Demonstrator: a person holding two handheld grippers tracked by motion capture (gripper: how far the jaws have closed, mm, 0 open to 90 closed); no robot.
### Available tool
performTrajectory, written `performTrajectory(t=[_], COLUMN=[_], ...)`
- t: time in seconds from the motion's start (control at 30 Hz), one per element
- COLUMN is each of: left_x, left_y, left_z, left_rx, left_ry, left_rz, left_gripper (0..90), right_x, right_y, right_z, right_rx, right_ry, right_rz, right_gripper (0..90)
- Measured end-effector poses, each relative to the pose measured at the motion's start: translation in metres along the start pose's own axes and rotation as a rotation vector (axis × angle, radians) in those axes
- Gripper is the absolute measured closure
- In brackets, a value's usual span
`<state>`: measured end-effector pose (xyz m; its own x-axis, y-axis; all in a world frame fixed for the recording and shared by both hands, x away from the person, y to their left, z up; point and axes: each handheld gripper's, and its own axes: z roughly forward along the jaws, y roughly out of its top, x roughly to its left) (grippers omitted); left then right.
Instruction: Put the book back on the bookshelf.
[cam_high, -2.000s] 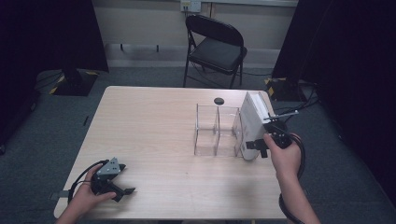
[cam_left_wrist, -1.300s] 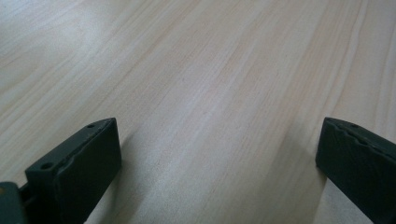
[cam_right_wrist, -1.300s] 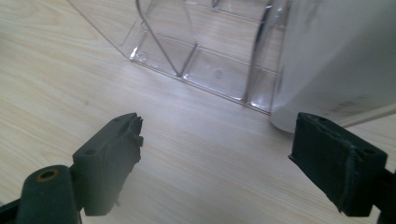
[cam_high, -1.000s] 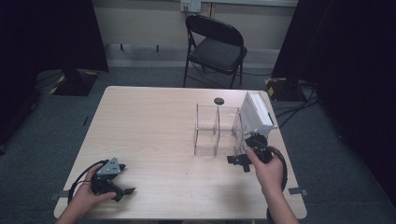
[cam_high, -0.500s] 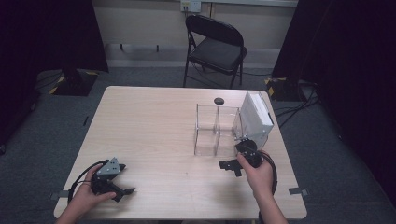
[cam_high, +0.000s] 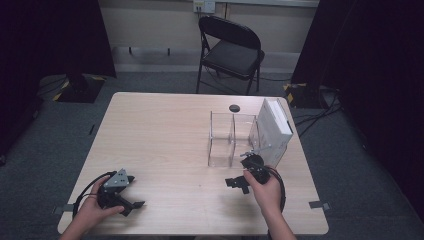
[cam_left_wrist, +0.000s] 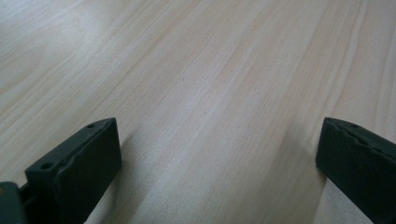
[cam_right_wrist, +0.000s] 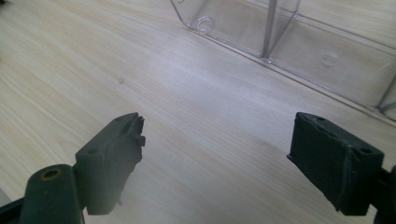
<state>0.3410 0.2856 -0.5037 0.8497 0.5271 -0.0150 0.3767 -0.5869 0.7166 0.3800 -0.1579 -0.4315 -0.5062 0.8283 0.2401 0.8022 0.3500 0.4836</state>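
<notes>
On the pale wooden table (cam_high: 165, 130), near its right edge, a clear plastic organizer (cam_high: 231, 139) with upright dividers stands with a white box (cam_high: 274, 131) set upright in its right-hand end. Two seconds earlier the right gripper (cam_high: 239, 183) was up beside that box; since then it has drawn back toward the person and sunk, and now sits low over the table just in front of the organizer, held in the right hand (cam_high: 265, 191). In the right gripper view its jaws stand wide apart with nothing but bare wood between them, and the organizer's clear base (cam_right_wrist: 299, 42) lies just ahead. The left gripper (cam_high: 131, 201) has kept its place at the near left corner throughout, held by the left hand (cam_high: 92, 212); its jaws also gape wide over bare tabletop. A black folding chair (cam_high: 231, 50) stands beyond the far edge, and a small dark disc (cam_high: 234, 107) lies behind the organizer.
</notes>
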Motion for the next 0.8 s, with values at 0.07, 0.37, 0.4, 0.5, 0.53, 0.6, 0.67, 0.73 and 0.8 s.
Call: performTrajectory(t=[0.07,0.37,0.4,0.5,0.53,0.6,0.67,0.73,0.8], left_x=[0.000,0.000,0.000,0.000,0.000,0.000,0.000,0.000,0.000], left_y=[0.000,0.000,0.000,0.000,0.000,0.000,0.000,0.000,0.000], left_z=[0.000,0.000,0.000,0.000,0.000,0.000,0.000,0.000,0.000], left_rx=[0.000,0.003,0.000,0.000,0.003,0.000,0.000,0.001,0.000], left_ry=[0.000,0.000,0.000,0.000,0.001,0.000,0.000,0.000,0.000], left_rz=[0.000,-0.001,0.001,0.000,-0.001,0.000,0.001,0.000,0.000], left_gripper=[0.0,0.0,0.0,0.0,0.0,0.0,0.0,0.0,0.0], right_x=[0.002,0.010,0.011,0.015,0.017,0.020,0.024,0.026,0.028], right_y=[-0.001,-0.004,-0.004,-0.004,-0.004,-0.005,-0.005,-0.006,-0.006], right_z=[0.006,0.023,0.025,0.030,0.032,0.038,0.043,0.047,0.050], right_rx=[-0.003,0.024,0.022,0.027,0.033,0.038,0.038,0.038,0.036], right_ry=[0.016,0.043,0.047,0.057,0.063,0.076,0.072,0.081,0.085], right_rz=[-0.019,-0.037,-0.049,-0.059,-0.057,-0.072,-0.089,-0.101,-0.099], right_gripper=[16.0,16.3,16.3,16.9,16.9,16.7,17.0,17.0,16.7])
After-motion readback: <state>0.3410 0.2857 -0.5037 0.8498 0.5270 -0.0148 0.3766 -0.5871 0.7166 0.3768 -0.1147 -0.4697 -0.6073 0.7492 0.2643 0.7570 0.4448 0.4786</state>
